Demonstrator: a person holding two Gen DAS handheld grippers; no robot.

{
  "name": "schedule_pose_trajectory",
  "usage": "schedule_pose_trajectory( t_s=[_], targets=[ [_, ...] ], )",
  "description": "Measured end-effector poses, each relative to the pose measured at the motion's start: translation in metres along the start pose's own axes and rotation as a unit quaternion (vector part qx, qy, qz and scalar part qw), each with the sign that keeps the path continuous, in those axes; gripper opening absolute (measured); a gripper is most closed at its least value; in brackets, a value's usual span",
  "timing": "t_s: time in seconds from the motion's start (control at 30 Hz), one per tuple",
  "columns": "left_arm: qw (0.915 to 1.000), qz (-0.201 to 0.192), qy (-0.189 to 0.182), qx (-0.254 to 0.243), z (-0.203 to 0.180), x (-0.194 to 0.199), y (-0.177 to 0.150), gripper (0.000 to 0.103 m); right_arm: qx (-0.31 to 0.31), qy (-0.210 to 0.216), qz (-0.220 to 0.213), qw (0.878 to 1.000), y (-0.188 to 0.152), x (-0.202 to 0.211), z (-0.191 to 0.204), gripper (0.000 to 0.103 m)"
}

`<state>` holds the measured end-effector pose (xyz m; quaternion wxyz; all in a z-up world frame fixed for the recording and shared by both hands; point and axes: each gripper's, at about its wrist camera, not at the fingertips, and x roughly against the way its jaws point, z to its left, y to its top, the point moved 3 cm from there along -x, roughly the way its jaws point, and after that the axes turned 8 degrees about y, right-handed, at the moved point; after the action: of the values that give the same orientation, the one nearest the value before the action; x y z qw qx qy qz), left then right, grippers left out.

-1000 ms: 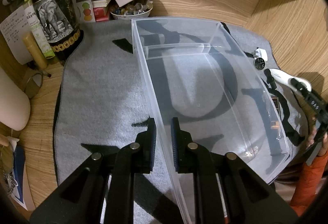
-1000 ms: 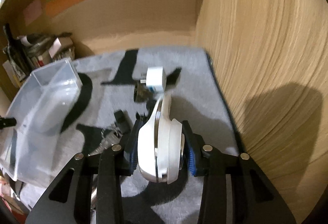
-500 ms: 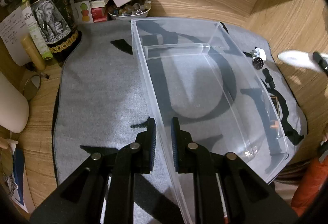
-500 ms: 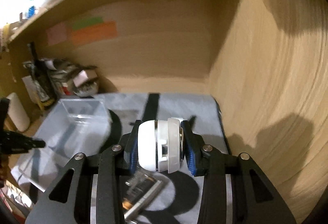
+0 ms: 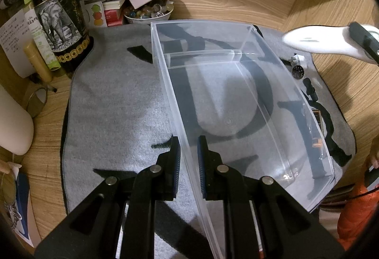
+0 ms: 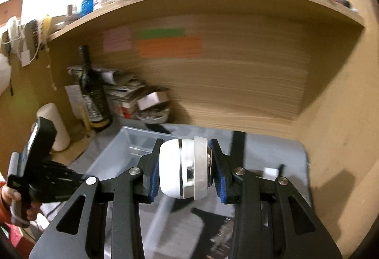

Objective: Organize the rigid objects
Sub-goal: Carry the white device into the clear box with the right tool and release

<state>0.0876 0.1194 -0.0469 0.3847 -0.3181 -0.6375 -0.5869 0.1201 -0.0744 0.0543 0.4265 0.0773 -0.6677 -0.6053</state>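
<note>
A clear plastic bin [image 5: 291,93] with a small divider at its far end lies on the grey mat [image 5: 113,102]. My left gripper [image 5: 188,141] is shut on the bin's near left wall, one pad inside and one outside. My right gripper [image 6: 186,147] is shut on a white handheld device [image 6: 183,171] with a chrome band, held in the air above the mat. In the left wrist view that white device [image 5: 317,42] hangs over the bin's far right corner. The bin [image 6: 131,145] lies just ahead and left of it in the right wrist view.
A dark bottle [image 5: 59,19] with an elephant label, a bowl of stones [image 5: 149,12] and stacked papers crowd the far left corner. A white plug [image 5: 300,60] and small dark items lie on the mat right of the bin. Wooden walls close in behind and to the right.
My right gripper has lifted the white device off the mat and carried it up and left toward the bin. The left gripper and the bin have not moved.
</note>
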Motion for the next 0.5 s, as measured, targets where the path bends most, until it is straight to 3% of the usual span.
schedule_pose_trajectory(
  t_s=[0.17, 0.5],
  targets=[
    [1.0, -0.001, 0.0, -0.001, -0.001, 0.0, 0.0, 0.014, 0.016, 0.034, 0.035, 0.999, -0.004, -0.034, 0.022, 0.034],
    [1.0, -0.002, -0.003, -0.009, -0.001, 0.002, 0.0, 0.015, 0.039, 0.057, 0.126, 0.99, -0.03, -0.087, 0.041, 0.034]
  ],
)
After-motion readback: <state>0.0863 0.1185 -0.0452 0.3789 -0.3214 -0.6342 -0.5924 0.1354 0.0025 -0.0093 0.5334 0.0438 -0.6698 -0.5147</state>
